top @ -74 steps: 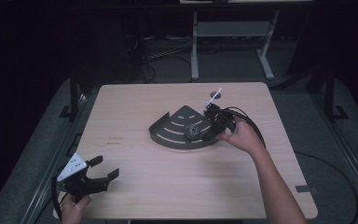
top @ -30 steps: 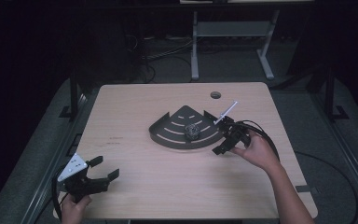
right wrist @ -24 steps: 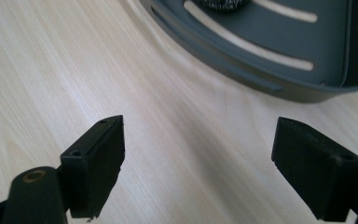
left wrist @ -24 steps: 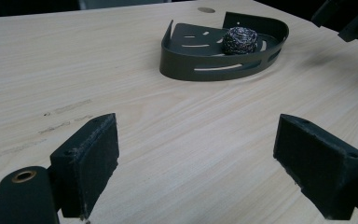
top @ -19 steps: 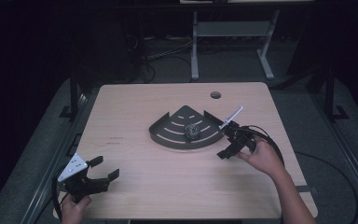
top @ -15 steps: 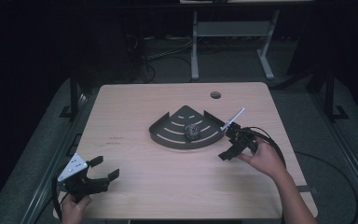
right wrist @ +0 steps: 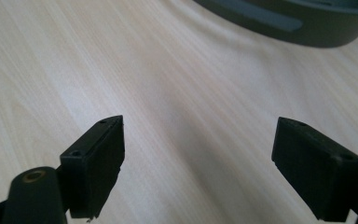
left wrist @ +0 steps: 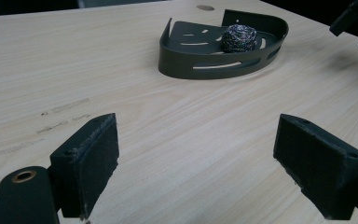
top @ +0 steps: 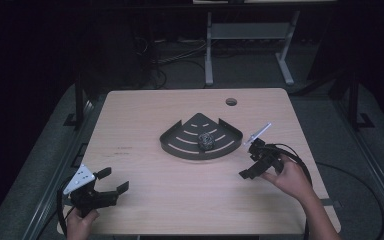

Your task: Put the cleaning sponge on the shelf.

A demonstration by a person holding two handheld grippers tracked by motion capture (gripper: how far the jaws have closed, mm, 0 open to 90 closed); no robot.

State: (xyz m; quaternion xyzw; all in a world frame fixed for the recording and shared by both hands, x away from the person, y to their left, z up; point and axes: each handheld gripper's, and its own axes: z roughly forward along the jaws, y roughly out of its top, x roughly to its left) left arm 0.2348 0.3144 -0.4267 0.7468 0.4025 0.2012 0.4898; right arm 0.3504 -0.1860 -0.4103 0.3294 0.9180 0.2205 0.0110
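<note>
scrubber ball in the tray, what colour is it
The scrubber ball is dark metallic grey with a faint purplish, multicoloured sheen; it shows best in the left gripper view.

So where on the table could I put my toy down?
Bare wood lies between the corner tray and the left claw, and behind the tray up to the round hole. It is tighter between the tray and the right claw.

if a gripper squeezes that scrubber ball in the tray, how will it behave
The scrubber ball looks like wound metal mesh, so it would probably compress springily and weigh little. Its rough surface should grip well. Being round it might roll, though the tray walls would likely contain it.
</note>
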